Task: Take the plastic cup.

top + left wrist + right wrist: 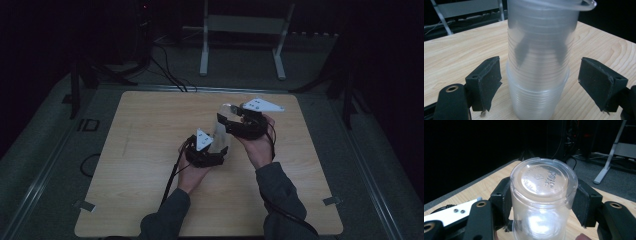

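Note:
A stack of clear plastic cups (220,131) is held above the wooden table (145,150), near its middle. In the right gripper view the stack (544,195) points its embossed bottom at the camera, and my right gripper (544,201) is shut on it, both black pads pressing its sides. In the left gripper view the stack (540,62) stands between the jaws of my left gripper (542,82), which is open, with a gap at each pad. A wider cup rim (537,75) rings the stack at pad height. In the high view the left gripper (218,151) sits below the right gripper (227,120).
A white metal stand (245,25) is on the floor beyond the table's far edge. Black cables (167,72) run across the floor at the back left. A cable trails from each gripper along the person's forearms. The room around the table is dark.

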